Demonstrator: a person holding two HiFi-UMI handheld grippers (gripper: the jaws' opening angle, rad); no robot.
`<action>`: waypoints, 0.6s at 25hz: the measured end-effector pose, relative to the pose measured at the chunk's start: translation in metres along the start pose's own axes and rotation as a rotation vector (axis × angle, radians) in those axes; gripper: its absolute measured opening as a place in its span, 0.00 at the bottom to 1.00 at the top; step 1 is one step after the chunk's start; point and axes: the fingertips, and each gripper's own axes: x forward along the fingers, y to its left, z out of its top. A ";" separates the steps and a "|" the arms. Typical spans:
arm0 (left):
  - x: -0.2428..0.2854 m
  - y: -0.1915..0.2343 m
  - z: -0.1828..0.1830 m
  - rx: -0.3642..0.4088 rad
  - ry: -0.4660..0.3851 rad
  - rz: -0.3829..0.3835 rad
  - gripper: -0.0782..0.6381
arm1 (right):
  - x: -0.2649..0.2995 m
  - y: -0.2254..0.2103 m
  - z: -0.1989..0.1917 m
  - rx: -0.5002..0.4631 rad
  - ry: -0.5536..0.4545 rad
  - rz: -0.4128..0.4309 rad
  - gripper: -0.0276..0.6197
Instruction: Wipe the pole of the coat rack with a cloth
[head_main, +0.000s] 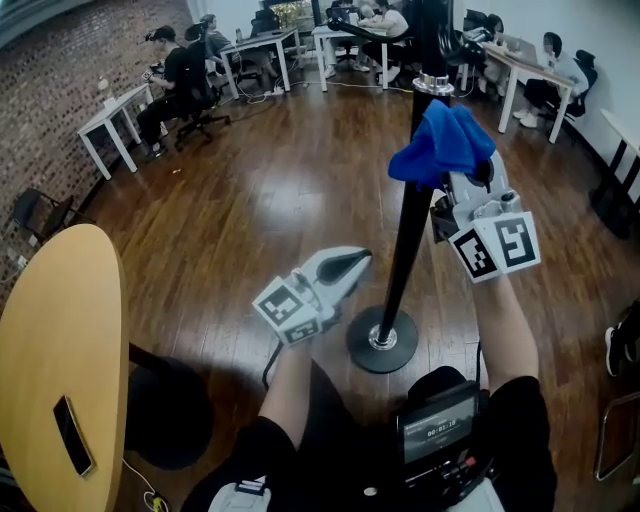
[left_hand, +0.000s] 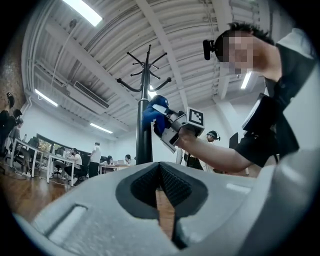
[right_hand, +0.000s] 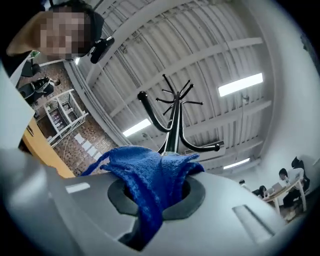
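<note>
Right hand-held gripper is pinching a blue cloth. The right gripper view shows the cloth bunched between the jaws and spilling over the front of the right hand-held gripper. The cloth sits against the upper part of the coat rack pole, just under a chrome collar, with the hook arms above it. The pole stands upright on a round black base.

Left hand-held gripper has its jaws pressed together with nothing between them. It sits lower, just left of the pole and not touching it. In the left gripper view, the left hand-held gripper points toward the pole.

Wood floor is open left of the base and behind it. A round yellow counter sits at the left edge, well apart from the base, with a phone near its rim. White desks with seated people line the far wall.
</note>
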 end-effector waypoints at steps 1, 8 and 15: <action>0.001 0.002 0.000 0.001 0.001 0.000 0.10 | -0.001 -0.007 0.002 0.004 -0.017 -0.034 0.10; 0.008 0.013 -0.024 -0.018 0.021 -0.001 0.10 | -0.064 -0.040 -0.117 0.262 0.168 -0.179 0.09; 0.015 0.026 -0.076 -0.089 0.071 0.012 0.10 | -0.227 0.007 -0.329 0.506 0.576 -0.306 0.09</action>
